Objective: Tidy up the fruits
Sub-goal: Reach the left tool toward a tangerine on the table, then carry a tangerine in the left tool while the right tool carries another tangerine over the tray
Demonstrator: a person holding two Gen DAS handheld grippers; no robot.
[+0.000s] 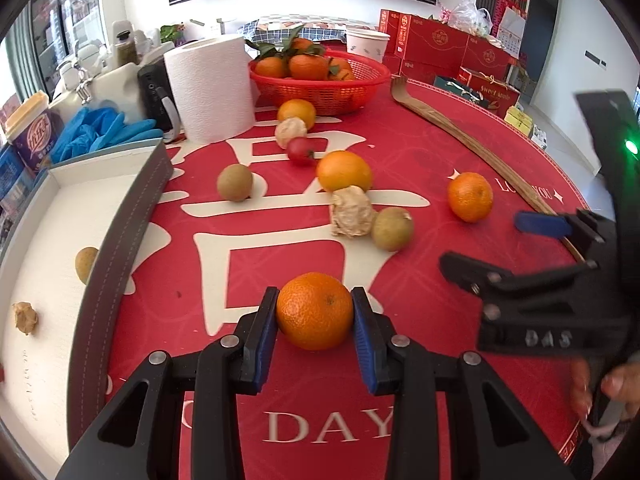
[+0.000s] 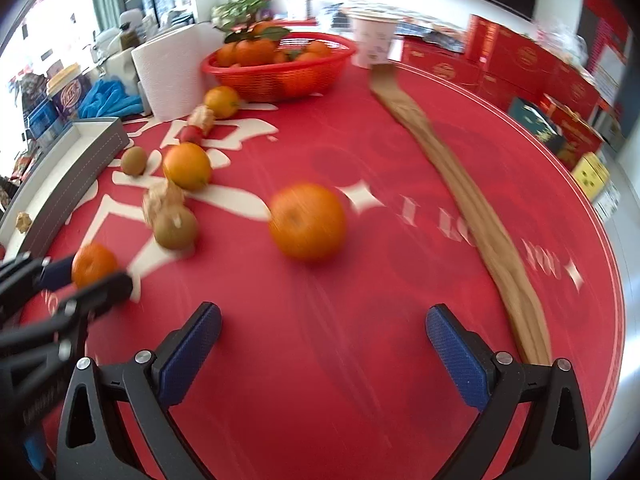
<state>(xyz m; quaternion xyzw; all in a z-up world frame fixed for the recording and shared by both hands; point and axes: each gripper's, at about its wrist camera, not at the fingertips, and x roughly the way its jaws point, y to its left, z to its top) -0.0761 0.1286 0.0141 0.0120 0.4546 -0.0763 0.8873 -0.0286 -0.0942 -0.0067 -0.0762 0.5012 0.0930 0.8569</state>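
My left gripper [image 1: 315,312] is shut on an orange [image 1: 315,311], low over the red tablecloth; the same pair shows in the right wrist view [image 2: 93,265]. My right gripper [image 2: 323,334] is open and empty, with another orange [image 2: 307,222] on the cloth ahead of it. That orange [image 1: 470,196] lies right of the loose fruit. More oranges [image 1: 344,171], kiwis [image 1: 392,228], peeled mandarins [image 1: 352,212] and a small red fruit [image 1: 301,151] lie scattered. A grey-walled white tray [image 1: 120,240] at left holds a kiwi [image 1: 86,264] and a peeled piece [image 1: 25,317].
A red basket [image 1: 320,88] of leafy oranges stands at the back. A paper towel roll [image 1: 210,88] and blue gloves [image 1: 100,130] are at the back left. A long brown strip [image 2: 460,184] lies along the right. Red gift boxes [image 1: 440,46] stand behind.
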